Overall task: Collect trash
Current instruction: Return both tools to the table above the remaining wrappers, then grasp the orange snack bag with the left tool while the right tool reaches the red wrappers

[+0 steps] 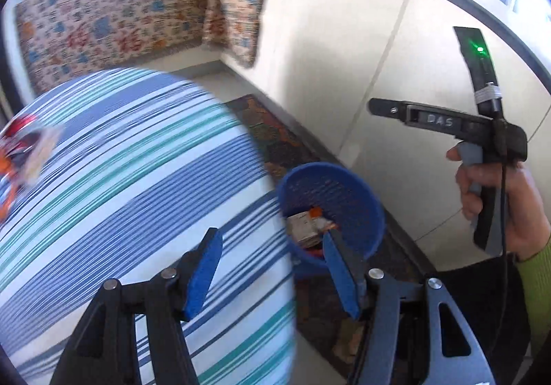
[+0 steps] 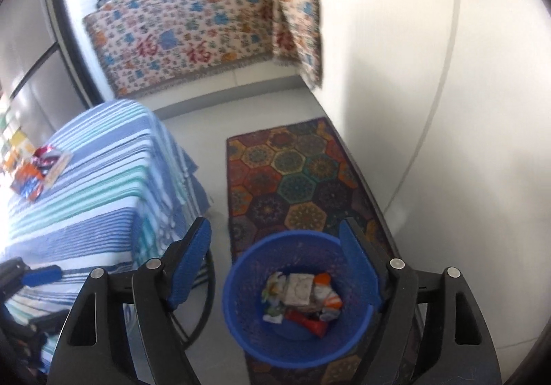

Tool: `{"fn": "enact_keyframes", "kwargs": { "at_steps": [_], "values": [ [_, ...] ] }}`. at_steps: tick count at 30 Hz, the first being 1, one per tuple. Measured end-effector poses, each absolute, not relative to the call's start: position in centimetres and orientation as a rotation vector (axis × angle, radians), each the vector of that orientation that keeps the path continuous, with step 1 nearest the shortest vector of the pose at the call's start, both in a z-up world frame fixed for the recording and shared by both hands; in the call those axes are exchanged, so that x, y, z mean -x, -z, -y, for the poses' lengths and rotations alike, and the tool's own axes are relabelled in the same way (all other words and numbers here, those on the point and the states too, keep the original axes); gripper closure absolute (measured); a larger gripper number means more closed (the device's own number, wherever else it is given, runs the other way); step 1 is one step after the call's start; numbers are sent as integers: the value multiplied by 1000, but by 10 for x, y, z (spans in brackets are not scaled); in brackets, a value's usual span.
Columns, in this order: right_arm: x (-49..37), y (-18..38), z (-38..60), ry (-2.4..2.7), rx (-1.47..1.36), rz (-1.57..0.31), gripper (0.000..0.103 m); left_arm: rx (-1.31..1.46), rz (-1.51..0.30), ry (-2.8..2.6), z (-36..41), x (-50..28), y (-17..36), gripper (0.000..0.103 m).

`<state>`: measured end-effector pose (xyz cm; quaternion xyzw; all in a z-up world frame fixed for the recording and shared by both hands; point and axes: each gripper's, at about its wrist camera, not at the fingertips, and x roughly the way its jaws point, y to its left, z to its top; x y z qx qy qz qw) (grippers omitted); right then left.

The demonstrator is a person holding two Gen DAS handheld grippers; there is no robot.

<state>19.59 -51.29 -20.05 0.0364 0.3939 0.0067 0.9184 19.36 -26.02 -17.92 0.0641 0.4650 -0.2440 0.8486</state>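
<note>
A blue mesh bin (image 2: 296,299) stands on the rug beside the table, with several wrappers and a small box (image 2: 299,288) lying in it. My right gripper (image 2: 275,230) hangs open above the bin with nothing between its fingers. My left gripper (image 1: 272,240) is open and empty too, over the edge of the striped table (image 1: 137,178), with the bin (image 1: 358,199) just to its right. More wrappers (image 2: 38,171) lie on the far left of the table and appear blurred in the left wrist view (image 1: 20,157). A hand (image 1: 499,209) holds the right gripper's handle.
A hexagon-patterned rug (image 2: 292,178) runs along the white wall (image 2: 430,109). Furniture under a flowered cloth (image 2: 193,30) stands at the far end with dark pots on top. One blue pad (image 2: 41,274) of my left gripper shows at the lower left over the striped cloth.
</note>
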Motion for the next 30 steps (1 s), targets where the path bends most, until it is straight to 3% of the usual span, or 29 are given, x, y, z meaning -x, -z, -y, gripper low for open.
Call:
{"fn": "enact_keyframes", "kwargs": {
  "at_steps": [8, 15, 23, 30],
  "values": [
    [-193, 213, 348, -332, 26, -840, 22, -110, -955, 269, 124, -182, 175, 41],
    [-212, 241, 227, -444, 94, -938, 22, -95, -964, 171, 51, -196, 179, 41],
    [-225, 256, 188, -399, 204, -924, 5, -92, -892, 185, 7, -232, 154, 41],
    [-228, 253, 187, -386, 198, -932, 2, -225, -896, 227, 11, -294, 144, 41]
  ]
}}
